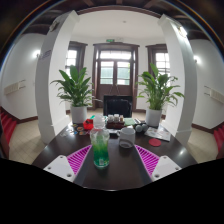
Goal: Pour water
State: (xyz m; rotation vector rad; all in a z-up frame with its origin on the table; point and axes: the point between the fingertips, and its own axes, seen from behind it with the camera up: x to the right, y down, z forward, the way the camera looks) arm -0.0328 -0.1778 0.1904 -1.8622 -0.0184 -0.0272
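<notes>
Between my wide-open, empty jaws (108,160), at 12 o'clock: upright green bottle (100,148) on worktop (60,150), ungripped.

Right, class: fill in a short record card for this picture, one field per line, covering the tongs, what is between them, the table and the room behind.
tongs: open, not pressing on anything
between the tongs: green bottle, standing upright on the table, a gap at either side
table: dark top, small items beyond the bottle, too small to name
red item: beyond the bottle, kind unclear
plants: two, in pots, left and right
back wall: door with glass panes
</notes>
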